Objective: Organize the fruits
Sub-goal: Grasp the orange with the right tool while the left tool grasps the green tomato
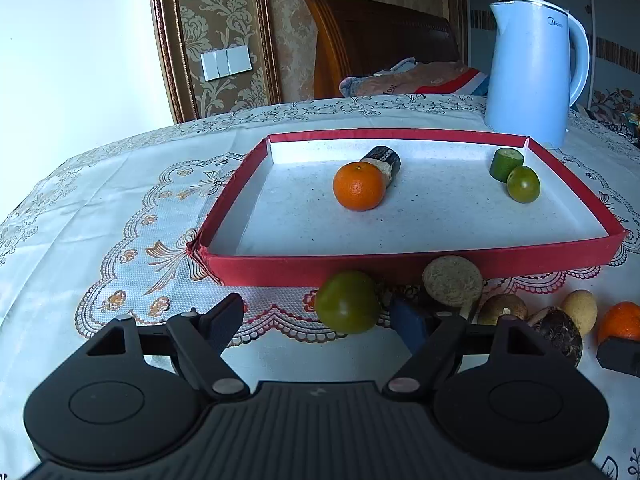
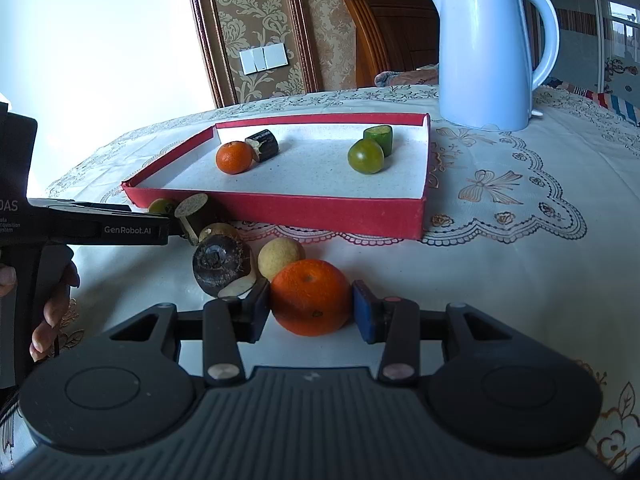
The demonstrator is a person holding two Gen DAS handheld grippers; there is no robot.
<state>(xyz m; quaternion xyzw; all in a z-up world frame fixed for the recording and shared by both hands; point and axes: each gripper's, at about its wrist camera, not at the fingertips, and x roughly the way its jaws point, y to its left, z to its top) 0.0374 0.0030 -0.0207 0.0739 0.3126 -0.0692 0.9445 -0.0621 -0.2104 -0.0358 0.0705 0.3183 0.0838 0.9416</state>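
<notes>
A red-walled tray (image 1: 400,266) (image 2: 280,205) holds an orange mandarin (image 1: 359,186) (image 2: 234,157), a dark cut piece (image 1: 384,159) (image 2: 264,145), a green fruit (image 1: 523,184) (image 2: 366,156) and a green cut piece (image 1: 505,162) (image 2: 379,136). My left gripper (image 1: 320,320) is open around a green fruit (image 1: 347,302) on the cloth before the tray. My right gripper (image 2: 312,310) has both pads against a large orange (image 2: 311,297) (image 1: 622,320) on the table. A dark round fruit (image 2: 220,264), a yellow ball fruit (image 2: 280,258) and cut sugarcane pieces (image 1: 452,282) lie between.
A pale blue kettle (image 1: 532,68) (image 2: 486,48) stands behind the tray's right corner. The lace tablecloth (image 2: 520,240) covers the table. My left gripper's body (image 2: 100,230) and the hand holding it reach in from the left in the right wrist view.
</notes>
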